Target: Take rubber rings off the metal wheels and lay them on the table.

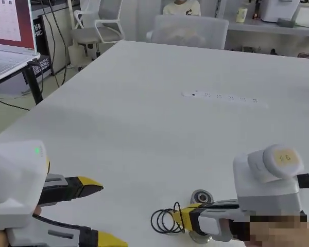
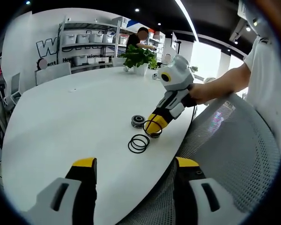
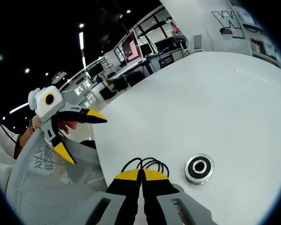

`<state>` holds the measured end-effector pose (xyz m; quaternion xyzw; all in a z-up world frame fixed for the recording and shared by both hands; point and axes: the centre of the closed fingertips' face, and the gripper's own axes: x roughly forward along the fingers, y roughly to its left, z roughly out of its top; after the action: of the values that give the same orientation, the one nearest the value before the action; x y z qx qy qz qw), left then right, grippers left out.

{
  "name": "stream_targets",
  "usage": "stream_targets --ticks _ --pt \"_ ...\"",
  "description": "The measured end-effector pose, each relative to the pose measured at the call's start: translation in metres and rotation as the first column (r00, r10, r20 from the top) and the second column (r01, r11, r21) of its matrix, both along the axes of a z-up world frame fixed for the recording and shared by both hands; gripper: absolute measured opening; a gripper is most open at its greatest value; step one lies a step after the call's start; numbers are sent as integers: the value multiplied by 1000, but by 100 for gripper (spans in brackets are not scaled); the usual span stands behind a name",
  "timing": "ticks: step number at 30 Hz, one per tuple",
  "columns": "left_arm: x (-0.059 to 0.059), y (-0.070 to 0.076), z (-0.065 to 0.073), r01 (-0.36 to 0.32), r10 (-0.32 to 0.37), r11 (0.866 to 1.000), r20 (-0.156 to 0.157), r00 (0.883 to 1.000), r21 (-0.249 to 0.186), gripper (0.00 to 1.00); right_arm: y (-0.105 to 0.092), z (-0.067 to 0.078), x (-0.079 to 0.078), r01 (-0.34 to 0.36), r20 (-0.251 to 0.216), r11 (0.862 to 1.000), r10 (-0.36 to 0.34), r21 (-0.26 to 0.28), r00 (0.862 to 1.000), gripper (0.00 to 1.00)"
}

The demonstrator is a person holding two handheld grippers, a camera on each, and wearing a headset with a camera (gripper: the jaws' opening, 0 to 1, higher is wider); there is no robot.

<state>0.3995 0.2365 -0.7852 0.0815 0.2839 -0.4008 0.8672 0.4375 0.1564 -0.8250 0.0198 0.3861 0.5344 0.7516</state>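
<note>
Starting at the right gripper [image 3: 140, 177]: its jaws are pinched tight together. A thin black rubber ring [image 2: 153, 128] looks caught at the yellow tips, standing up off the surface. I read that as a grasp, though the pinch point itself is too small to be sure.

Straight ahead of the tips, touching them or nearly so, is a small heap of loose rings [image 1: 164, 221]. They lie flat and overlapping on the white table [image 1: 144, 118]. So the laying-down spot is dead ahead along the gripper's own long axis. By my judgement, a short dip and a release is all the move needs.

Just beside the tips, to the right in the right gripper view, sits a metal wheel [image 3: 199, 168]. It lies flat with its bore up and a dark band inside its bright rim. Whether that band is a ring yet to come off, I cannot tell. What looks like a second wheel [image 1: 198, 237] is tucked right under the gripper's nose, close enough to catch the ring as it comes down.

Now the left gripper [image 2: 136, 164]: its jaws are spread wide and hold nothing. It is back at the near edge of the table, aimed at the rings but well apart from them. The right gripper is plainly the nearer one, and nothing stands between the two.

Further out there is a mesh chair back [image 2: 234, 140] by the table edge and a potted plant [image 2: 138, 56] at the far end.
</note>
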Motion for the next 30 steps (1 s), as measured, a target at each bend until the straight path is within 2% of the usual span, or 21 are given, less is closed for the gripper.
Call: stream_targets --ticks 12,20,30 --pt "1 1 -1 -6 6 1000 -1 1000 8 64 -1 2 4 8 17 1000 -8 2 1000 0" --pt "1 2 -1 -6 6 1000 0 1000 12 63 2 -2 5 -6 56 1000 8 -24 998 0" --pt "1 2 -1 -2 2 1000 1 1000 16 61 2 -5 5 -20 67 999 23 -42 997 0"
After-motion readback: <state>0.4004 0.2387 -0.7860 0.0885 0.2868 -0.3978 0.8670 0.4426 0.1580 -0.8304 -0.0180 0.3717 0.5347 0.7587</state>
